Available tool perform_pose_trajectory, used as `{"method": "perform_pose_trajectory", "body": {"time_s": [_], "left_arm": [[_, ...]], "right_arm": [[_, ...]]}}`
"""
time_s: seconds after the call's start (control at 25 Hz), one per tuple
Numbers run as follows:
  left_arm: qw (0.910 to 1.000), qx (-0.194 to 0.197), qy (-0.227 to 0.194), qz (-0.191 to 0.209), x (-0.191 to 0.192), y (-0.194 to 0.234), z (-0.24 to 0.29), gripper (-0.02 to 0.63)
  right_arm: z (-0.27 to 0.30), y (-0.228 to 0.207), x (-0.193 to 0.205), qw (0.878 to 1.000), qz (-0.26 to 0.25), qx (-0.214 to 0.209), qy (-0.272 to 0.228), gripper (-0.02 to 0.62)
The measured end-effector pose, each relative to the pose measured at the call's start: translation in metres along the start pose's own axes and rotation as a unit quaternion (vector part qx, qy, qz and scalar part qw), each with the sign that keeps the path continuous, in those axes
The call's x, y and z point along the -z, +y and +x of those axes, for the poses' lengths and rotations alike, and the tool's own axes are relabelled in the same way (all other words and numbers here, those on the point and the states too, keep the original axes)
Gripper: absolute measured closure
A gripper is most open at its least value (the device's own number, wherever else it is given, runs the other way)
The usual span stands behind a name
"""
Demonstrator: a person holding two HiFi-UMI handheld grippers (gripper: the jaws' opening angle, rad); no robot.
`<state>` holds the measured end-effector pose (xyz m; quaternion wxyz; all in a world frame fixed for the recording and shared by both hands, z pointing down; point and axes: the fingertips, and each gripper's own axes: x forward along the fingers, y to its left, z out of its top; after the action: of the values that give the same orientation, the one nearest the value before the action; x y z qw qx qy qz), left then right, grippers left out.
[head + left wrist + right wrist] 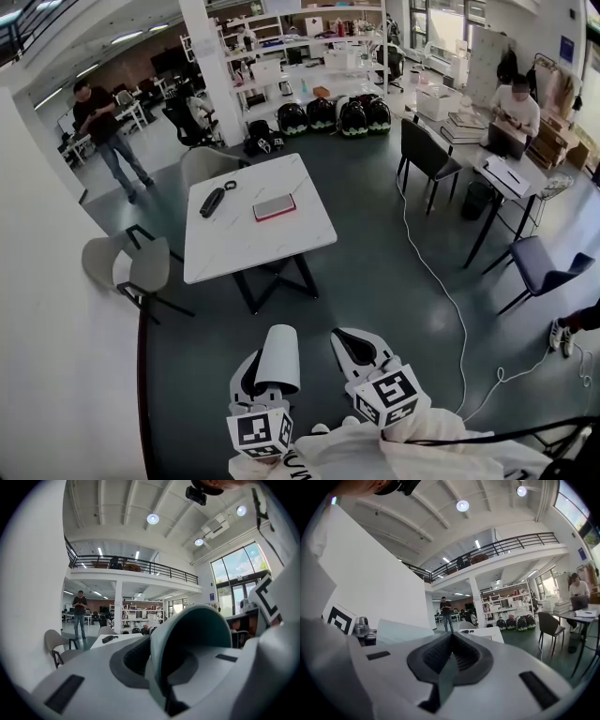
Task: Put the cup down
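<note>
A white paper cup (278, 356) hangs over the dark floor near the bottom of the head view, clamped by its wall in my left gripper (255, 380). In the left gripper view the cup (197, 639) lies tilted with its mouth toward the camera, and its rim is pinched where the left gripper (154, 653) closes. My right gripper (354, 345) is just to the right of the cup, jaws shut with nothing in them. In the right gripper view the pads of the right gripper (451, 641) meet, and the cup (401, 632) shows pale at the left.
A white marble table (234, 253) stands ahead, with a red-edged flat pad (274, 207) and a black object (214, 201) on it. A grey chair (131, 267) is at its left. A person (105, 131) stands far left. A desk with a seated person (516, 112) is at the right. A white cable (450, 309) crosses the floor.
</note>
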<state>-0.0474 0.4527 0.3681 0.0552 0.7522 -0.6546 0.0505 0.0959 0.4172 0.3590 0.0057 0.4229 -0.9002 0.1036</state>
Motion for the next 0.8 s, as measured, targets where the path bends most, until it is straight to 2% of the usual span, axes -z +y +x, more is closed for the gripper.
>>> {"method": "perform_pose_trajectory", "body": {"time_s": [0.28,0.8], "left_arm": [[0.9997,-0.022,0.003,-0.005,0.011,-0.009,0.007,0.575],[0.9999,-0.014,-0.004,0.005,0.008,0.01,0.074,0.575]], "right_arm": [[-0.005,-0.024,0.014,1.0,0.008,-0.009,0.008,0.591],[0.042,-0.06,0.014,1.0,0.006,0.001,0.011,0.591]]}}
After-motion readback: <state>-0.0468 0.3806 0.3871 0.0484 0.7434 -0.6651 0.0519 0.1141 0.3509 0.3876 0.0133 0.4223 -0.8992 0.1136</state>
